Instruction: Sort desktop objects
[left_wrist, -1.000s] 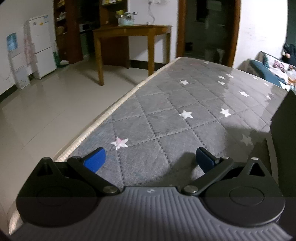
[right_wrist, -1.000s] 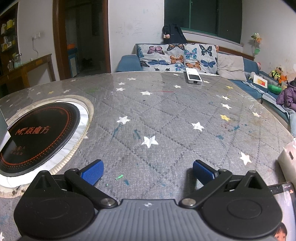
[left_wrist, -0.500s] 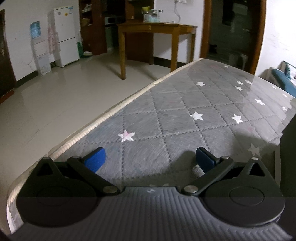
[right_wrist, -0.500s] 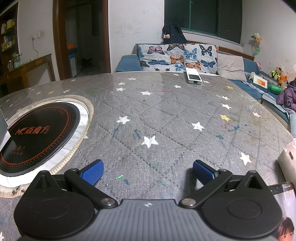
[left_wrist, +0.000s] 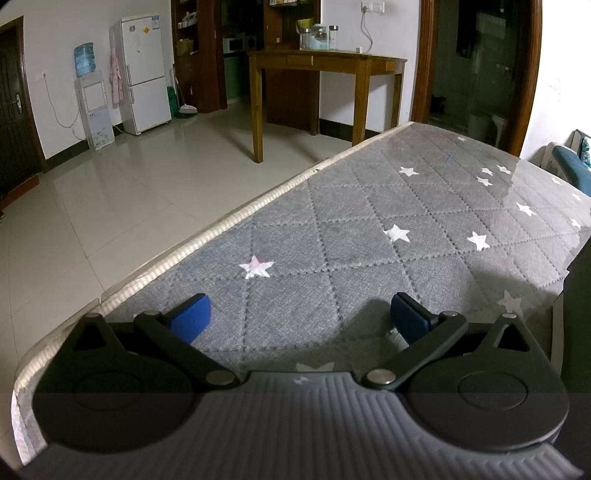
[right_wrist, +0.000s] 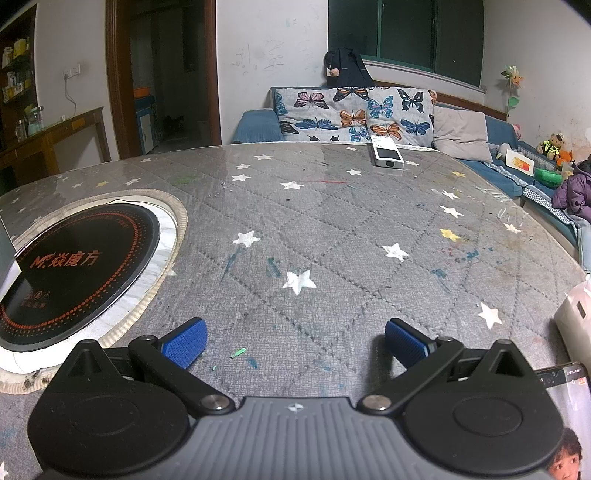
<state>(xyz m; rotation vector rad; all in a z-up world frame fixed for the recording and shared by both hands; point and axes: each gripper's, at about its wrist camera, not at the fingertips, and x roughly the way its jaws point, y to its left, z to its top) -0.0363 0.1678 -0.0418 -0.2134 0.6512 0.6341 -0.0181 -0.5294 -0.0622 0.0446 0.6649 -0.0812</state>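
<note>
Phone (right_wrist: 567, 373) just right of right hand-held gripper (right_wrist: 293, 343) (spread wide, empty), possibly lying flat, left hand-held gripper (left_wrist: 297, 317) likewise wide.

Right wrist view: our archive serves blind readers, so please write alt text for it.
The open right gripper hovers empty over a grey star-patterned table. A round black cooktop is set into the table at left, a small white device lies at the far edge, and a butterfly-print sofa stands behind.

Left gripper (left_wrist: 299, 317), jaws wide apart and empty, over grey star-patterned tabletop (left_wrist: 369, 229) near its edge.
</note>
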